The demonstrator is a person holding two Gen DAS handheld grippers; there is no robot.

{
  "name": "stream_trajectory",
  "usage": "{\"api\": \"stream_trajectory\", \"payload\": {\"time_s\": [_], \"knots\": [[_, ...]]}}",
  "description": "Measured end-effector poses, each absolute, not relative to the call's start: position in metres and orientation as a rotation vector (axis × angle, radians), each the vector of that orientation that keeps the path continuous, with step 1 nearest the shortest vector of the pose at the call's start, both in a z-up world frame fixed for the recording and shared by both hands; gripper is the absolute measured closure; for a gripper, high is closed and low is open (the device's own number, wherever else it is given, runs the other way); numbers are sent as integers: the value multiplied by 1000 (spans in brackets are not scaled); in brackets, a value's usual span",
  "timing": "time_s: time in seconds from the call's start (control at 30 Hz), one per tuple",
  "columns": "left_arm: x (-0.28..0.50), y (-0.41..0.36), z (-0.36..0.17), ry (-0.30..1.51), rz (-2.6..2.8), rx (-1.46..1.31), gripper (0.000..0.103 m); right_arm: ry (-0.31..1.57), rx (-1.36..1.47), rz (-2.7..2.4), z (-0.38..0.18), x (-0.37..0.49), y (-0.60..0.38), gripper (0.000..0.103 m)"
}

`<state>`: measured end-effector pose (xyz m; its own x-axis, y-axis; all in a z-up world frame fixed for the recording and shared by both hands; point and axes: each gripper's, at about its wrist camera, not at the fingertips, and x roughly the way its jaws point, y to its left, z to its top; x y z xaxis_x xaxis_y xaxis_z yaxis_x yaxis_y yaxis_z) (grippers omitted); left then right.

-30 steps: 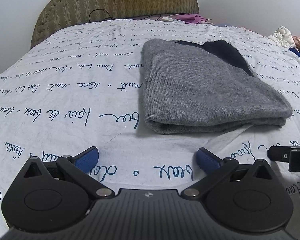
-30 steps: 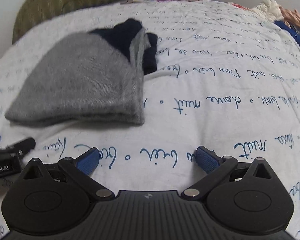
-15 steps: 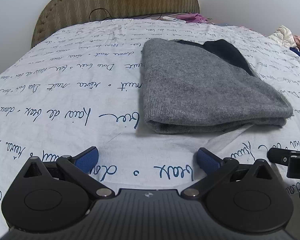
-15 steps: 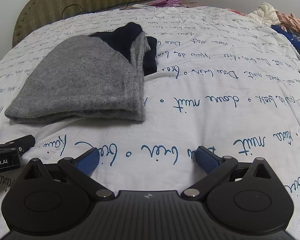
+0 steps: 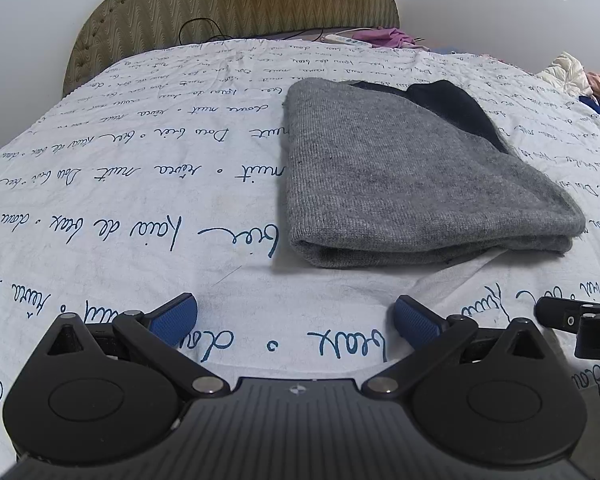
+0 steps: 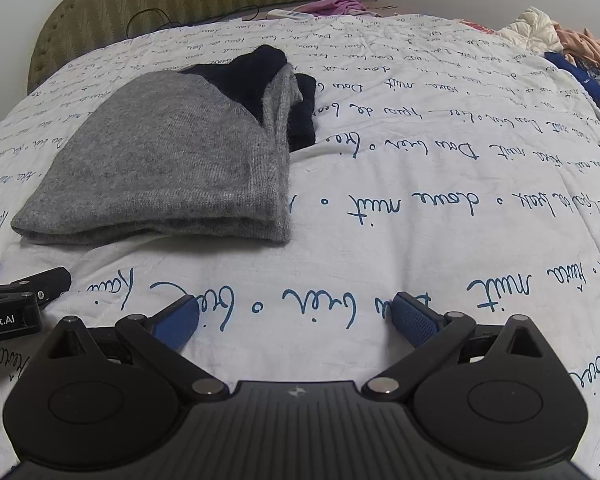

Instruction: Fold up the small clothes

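A grey knit garment with dark navy parts (image 5: pixel 412 176) lies folded flat on the bed; it also shows in the right wrist view (image 6: pixel 172 160). My left gripper (image 5: pixel 296 316) is open and empty, a short way in front of the garment's near edge. My right gripper (image 6: pixel 296 314) is open and empty, in front of the garment and to its right. The right gripper's tip shows at the right edge of the left wrist view (image 5: pixel 580 320); the left gripper's tip shows at the left edge of the right wrist view (image 6: pixel 24 292).
The bed has a white sheet with blue handwriting print (image 5: pixel 140 184) and an olive padded headboard (image 5: pixel 228 4). A pile of loose clothes (image 6: pixel 560 40) lies at the far right. A purple cloth and a white power strip (image 5: pixel 364 38) lie by the headboard.
The right wrist view has steadied and shifted slightly; the garment sits a little more to the left. The left gripper has barely moved. Both grippers stay open.
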<state>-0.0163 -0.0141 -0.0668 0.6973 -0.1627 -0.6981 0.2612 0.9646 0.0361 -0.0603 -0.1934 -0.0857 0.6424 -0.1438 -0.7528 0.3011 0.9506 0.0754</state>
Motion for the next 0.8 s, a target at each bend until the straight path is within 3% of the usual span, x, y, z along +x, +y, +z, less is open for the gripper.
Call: {"api": "stream_trajectory", "payload": {"time_s": [0.8], "knots": [[-16,-14,-66,767,-235,139,0,831,196,-251,-86,-64,-193,0]]}}
